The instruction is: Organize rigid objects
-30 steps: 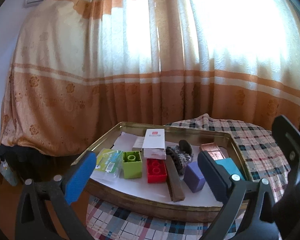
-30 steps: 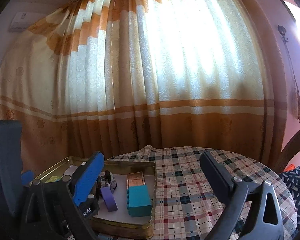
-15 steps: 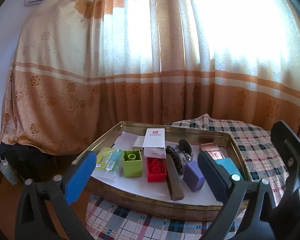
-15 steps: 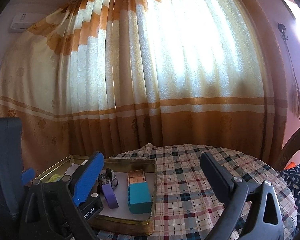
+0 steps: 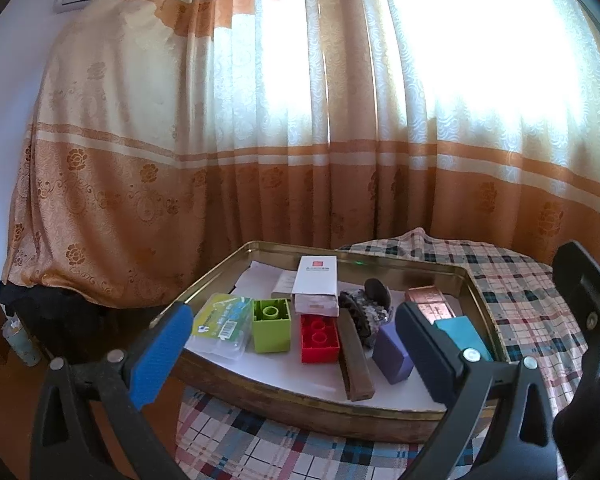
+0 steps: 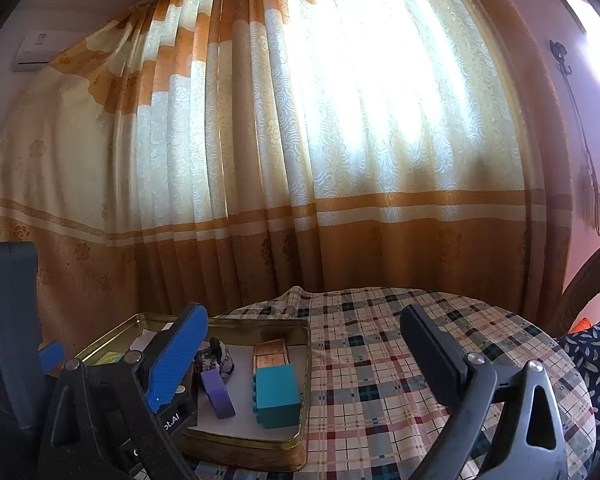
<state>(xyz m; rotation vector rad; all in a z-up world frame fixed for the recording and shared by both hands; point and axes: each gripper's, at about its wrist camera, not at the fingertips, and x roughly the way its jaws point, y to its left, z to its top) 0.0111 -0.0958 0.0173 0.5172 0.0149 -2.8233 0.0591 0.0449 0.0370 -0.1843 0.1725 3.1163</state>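
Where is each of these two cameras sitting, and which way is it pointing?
Left wrist view: rides on the left claw, looking forward over the gold tray of blocks toward the curtain; both its open fingers show, and the other claw's body at right.
Right wrist view: rides on the right claw, aimed more at the bare plaid tablecloth; its open fingers show, and the left claw at the left edge.
Shared: tray, teal block, purple block, curtain.
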